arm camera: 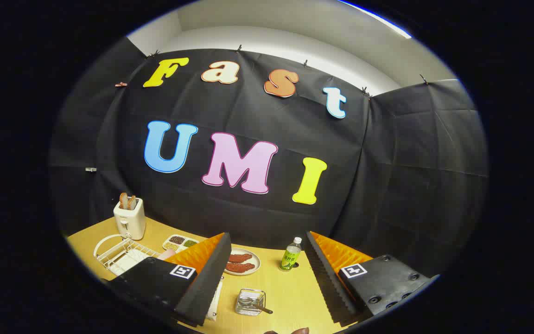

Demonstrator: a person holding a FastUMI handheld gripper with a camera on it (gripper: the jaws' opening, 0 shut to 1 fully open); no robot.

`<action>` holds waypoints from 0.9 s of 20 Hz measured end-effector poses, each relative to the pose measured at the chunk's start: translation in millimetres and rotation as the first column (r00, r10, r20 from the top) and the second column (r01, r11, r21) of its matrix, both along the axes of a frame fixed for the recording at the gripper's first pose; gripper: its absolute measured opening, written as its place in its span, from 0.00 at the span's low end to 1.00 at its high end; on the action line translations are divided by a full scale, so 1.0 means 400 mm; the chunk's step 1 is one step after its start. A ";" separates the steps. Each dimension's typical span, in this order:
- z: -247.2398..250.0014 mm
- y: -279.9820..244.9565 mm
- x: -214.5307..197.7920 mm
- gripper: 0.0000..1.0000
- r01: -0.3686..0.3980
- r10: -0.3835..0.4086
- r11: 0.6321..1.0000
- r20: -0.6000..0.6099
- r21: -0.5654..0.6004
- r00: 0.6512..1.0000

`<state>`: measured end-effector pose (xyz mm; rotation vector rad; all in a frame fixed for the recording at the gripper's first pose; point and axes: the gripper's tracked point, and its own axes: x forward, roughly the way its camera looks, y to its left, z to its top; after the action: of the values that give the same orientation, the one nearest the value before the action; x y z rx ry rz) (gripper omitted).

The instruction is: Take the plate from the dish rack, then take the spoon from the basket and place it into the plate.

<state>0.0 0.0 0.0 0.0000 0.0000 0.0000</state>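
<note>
Right up close, my fingers [267, 273] are spread wide apart with nothing between them, hanging over the yellow wooden worktop [290, 292] at the bottom of the frame. Down in the gap, lower centre, sits the small clear basket [250, 302] with the spoon [255, 304] lying in it, handle poking out toward the right. Further up between my fingers there's a plate [243, 262] carrying a couple of reddish-brown pieces of food, partly tucked behind my left finger. A green bottle [290, 254] with a white cap stands upright just right of that plate, close to my right finger.

Over at lower left is the white wire dish rack [116, 253], with something pale and flat in it, though my left finger covers part of it so I can't make it out properly. Behind the rack stands a white toaster [130, 218] with toast sticking up out of it. Between rack and finger is a little divided tray [180, 241] of what looks like beans or grains.
</note>
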 end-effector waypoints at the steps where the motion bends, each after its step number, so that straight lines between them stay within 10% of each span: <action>1: -0.001 0.002 0.000 0.97 0.001 -0.001 1.000 -0.001 0.002 1.000; 18: 0.013 0.029 0.001 0.97 0.013 -0.013 1.000 -0.001 -0.020 1.000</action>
<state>0.2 11.5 5.0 -0.0203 0.0007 -0.0129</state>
